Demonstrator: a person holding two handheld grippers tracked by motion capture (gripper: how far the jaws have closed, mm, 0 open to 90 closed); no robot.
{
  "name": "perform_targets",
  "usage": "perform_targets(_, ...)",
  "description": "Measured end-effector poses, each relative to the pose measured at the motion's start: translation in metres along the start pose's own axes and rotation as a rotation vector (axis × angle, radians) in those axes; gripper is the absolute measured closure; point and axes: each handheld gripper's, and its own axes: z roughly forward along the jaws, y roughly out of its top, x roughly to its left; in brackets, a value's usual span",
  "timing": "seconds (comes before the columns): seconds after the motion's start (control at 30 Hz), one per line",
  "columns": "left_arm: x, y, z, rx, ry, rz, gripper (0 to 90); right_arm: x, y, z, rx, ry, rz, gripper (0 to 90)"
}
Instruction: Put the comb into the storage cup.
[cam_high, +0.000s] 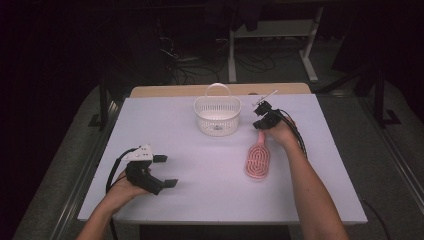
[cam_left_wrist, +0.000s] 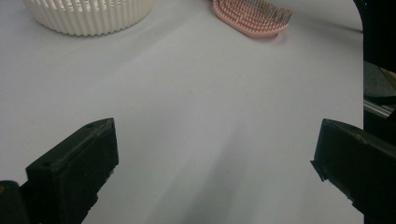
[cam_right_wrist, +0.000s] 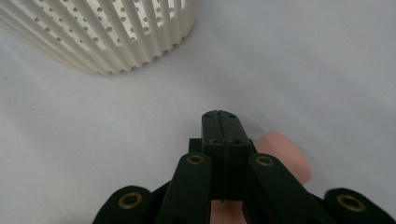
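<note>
On the white table (cam_high: 200, 165), the left gripper (cam_high: 165, 171) gapes, while the right gripper (cam_high: 261, 121) jaws clench the pink hairbrush (cam_high: 258, 159) handle.

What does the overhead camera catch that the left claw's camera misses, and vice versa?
The high view adds the person's forearms, the right claw shut at the handle of the pink hairbrush, and the hoop on the white basket. The left gripper view adds the brush bristles seen side-on. Both share basket, hairbrush, table and the open left claw.
</note>
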Motion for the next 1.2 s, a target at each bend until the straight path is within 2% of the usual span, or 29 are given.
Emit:
perform_targets(0.57, -0.001, 0.0, 0.001, 0.003, -0.002, 0.001, 0.0, -0.012, -0.019, -0.008, 0.009, -0.025, 0.031, 88.9)
perform_targets(1.2, -0.002, 0.001, 0.002, 0.008, -0.006, 0.009, 0.0, -0.022, -0.054, -0.025, 0.007, -0.045, 0.059, 88.9)
